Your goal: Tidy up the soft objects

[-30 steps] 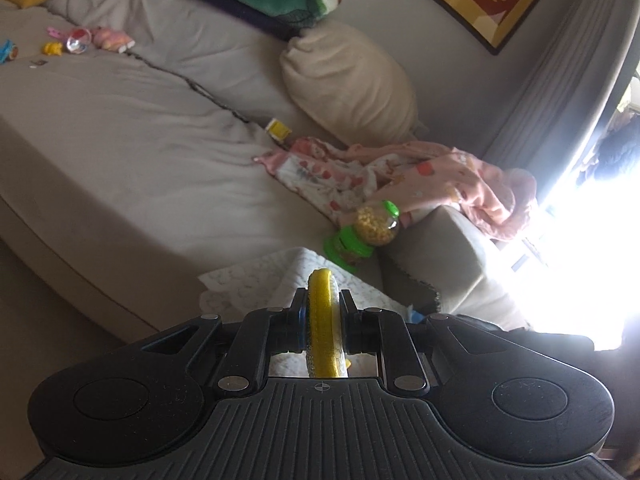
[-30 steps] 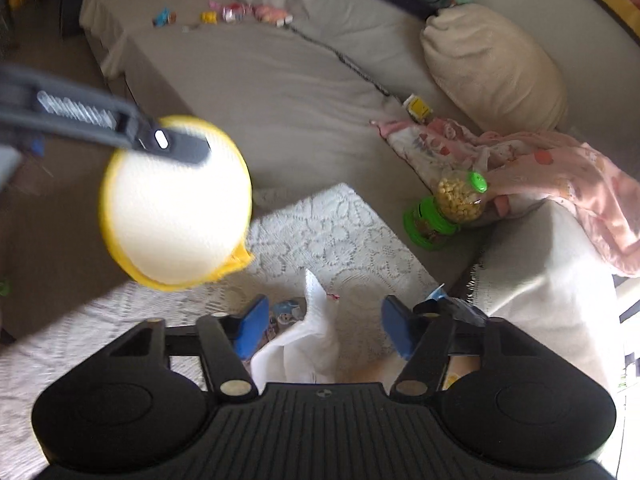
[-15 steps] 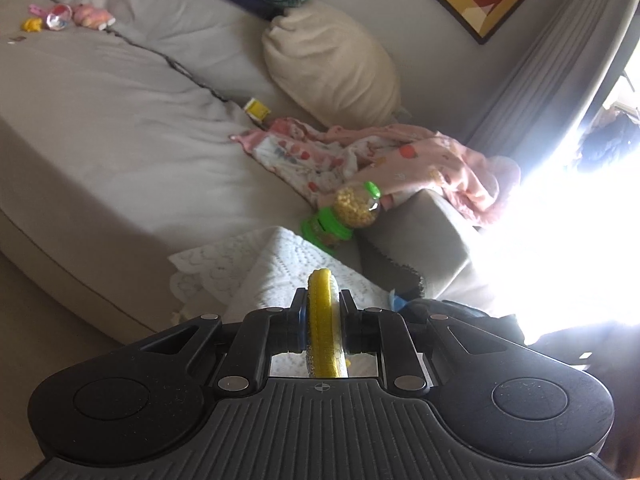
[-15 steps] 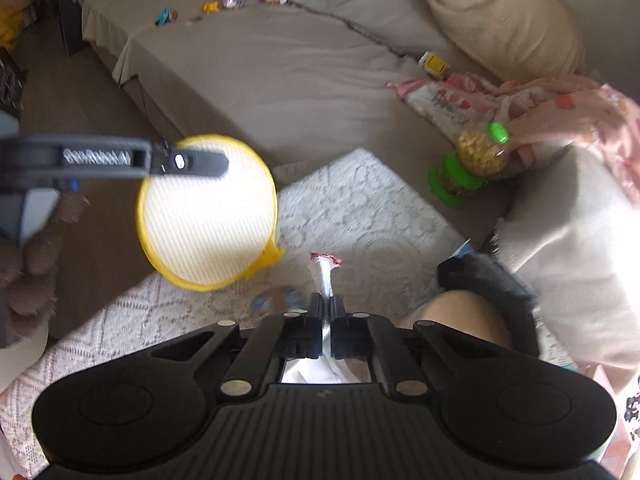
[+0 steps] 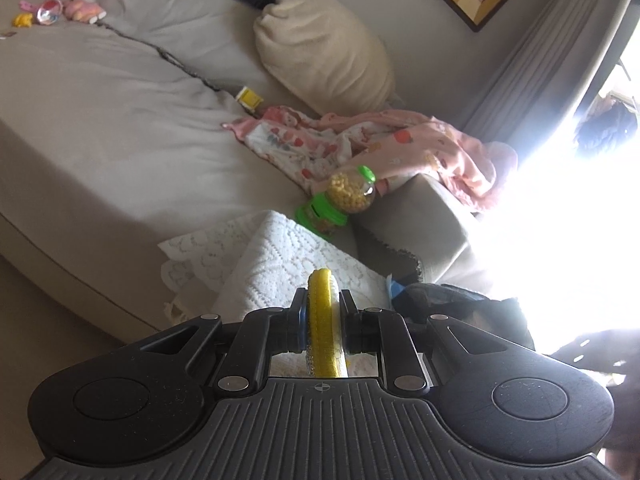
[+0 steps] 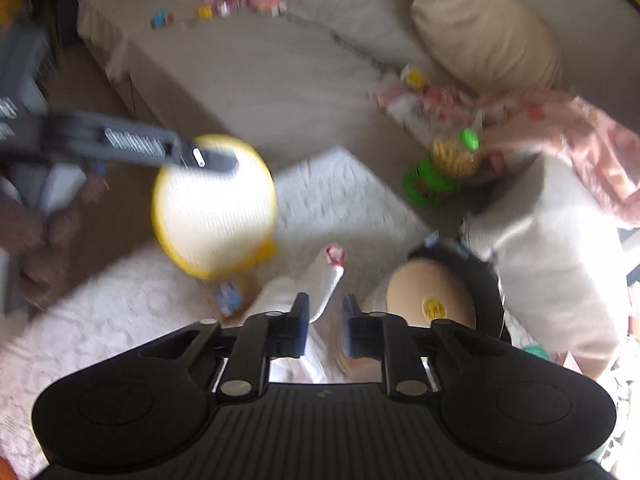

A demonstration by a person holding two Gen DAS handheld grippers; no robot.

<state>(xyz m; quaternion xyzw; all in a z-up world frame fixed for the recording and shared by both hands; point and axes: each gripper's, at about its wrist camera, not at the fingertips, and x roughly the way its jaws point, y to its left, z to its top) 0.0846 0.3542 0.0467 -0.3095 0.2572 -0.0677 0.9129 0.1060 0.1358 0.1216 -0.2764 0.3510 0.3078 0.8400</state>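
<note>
Jaws of the left gripper [image 5: 324,320] are clamped on the rim of a round yellow-edged pad [image 5: 325,320], seen edge-on from the left wrist view. From the right wrist view the same pad [image 6: 214,206] shows its white mesh face and a yellow border, held in the air above a white lace cloth [image 6: 340,196], with the left gripper [image 6: 216,160] reaching in from the left. That view is blurred, so fine detail is lost.

Jaws of the right gripper [image 6: 326,318] stand slightly apart around a white cloth piece [image 6: 320,284] with a red-marked tip; whether the fingers touch it cannot be told. Just beside it lies a tan round object [image 6: 430,300] with a yellow spot, partly hidden by a dark band.

Beyond the lace cloth sit a green-capped jar of yellow pieces [image 5: 352,194], a pink patterned blanket [image 5: 400,144], a beige pillow [image 5: 324,52] and a grey sofa [image 5: 100,132]. Glare from the window [image 5: 580,220] washes out the right side.
</note>
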